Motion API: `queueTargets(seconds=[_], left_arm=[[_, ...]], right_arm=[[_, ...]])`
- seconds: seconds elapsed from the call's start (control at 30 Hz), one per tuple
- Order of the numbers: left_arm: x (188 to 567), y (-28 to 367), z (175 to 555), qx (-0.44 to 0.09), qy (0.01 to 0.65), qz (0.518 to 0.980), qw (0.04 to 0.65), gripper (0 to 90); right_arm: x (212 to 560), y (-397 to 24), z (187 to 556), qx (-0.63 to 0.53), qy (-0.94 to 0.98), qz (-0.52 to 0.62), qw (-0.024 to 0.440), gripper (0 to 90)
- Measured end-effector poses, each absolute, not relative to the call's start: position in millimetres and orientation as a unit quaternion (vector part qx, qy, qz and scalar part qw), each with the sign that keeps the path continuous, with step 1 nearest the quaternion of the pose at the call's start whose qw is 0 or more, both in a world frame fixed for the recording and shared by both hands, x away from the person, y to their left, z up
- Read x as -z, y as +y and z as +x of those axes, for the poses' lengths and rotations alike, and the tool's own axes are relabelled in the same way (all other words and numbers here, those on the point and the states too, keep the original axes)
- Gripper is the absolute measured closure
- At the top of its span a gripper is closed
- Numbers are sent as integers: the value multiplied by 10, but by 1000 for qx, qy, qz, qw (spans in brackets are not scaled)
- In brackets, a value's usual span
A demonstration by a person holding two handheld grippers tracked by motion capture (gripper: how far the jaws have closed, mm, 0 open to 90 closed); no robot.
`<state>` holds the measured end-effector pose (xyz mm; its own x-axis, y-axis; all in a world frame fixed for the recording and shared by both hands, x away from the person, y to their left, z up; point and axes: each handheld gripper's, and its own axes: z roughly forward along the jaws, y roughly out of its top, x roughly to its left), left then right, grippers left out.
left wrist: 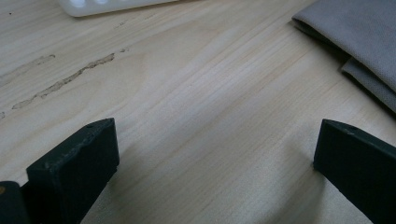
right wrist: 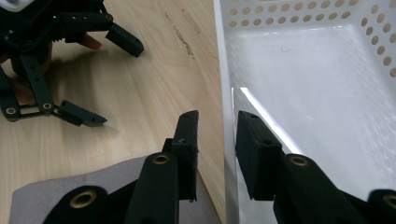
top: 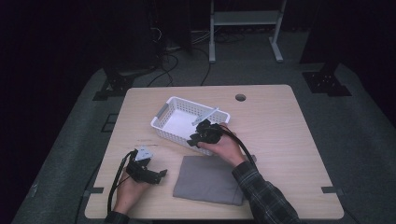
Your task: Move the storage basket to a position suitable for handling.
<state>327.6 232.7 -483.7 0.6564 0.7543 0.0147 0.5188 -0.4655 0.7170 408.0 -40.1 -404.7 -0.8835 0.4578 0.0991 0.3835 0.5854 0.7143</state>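
A white perforated basket [top: 161, 122] stands empty on the wooden table, past its middle. My right gripper [top: 194, 139] is at the basket's near long wall. In the right gripper view its jaws [right wrist: 217, 126] straddle that wall [right wrist: 224, 70], one outside and one inside; a thin strip of wood shows between the outer jaw and the wall. A folded grey cloth [top: 208, 179] lies flat near the front edge, below my right hand. My left gripper [top: 159, 169] rests low at the front left, jaws wide open over bare wood [left wrist: 215, 154], pointing toward the cloth's edge [left wrist: 364, 37].
A round cable hole [top: 240, 97] sits in the table's far edge. Scuff marks [left wrist: 70, 79] streak the wood between the left gripper and the basket corner [left wrist: 93, 5]. The right gripper view shows the left gripper [right wrist: 114, 84] and a cloth corner [right wrist: 70, 186].
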Motion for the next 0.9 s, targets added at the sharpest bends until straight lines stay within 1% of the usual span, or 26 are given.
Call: queueTargets(seconds=[0.13,0.23,0.4,0.53,0.73,0.9], left_arm=[[4837,2330,3278,-167,379,840,351,0],[4836,2330,3278,-167,379,840,351,0],[4837,2330,3278,-167,379,840,351,0],[4837,2331,3280,-167,379,840,351,0],[4836,2332,3283,-168,378,840,351,0],[4836,2332,3282,-168,378,840,351,0]], right_arm=[[4049,-334,4108,-379,894,234,53,703],[4050,-302,4117,-373,895,238,57,734],[4096,-264,4132,-362,899,239,58,751],[4116,-235,4138,-356,899,247,61,804],[4129,-230,4147,-352,900,248,62,822],[4119,-219,4126,-346,903,244,74,834]])
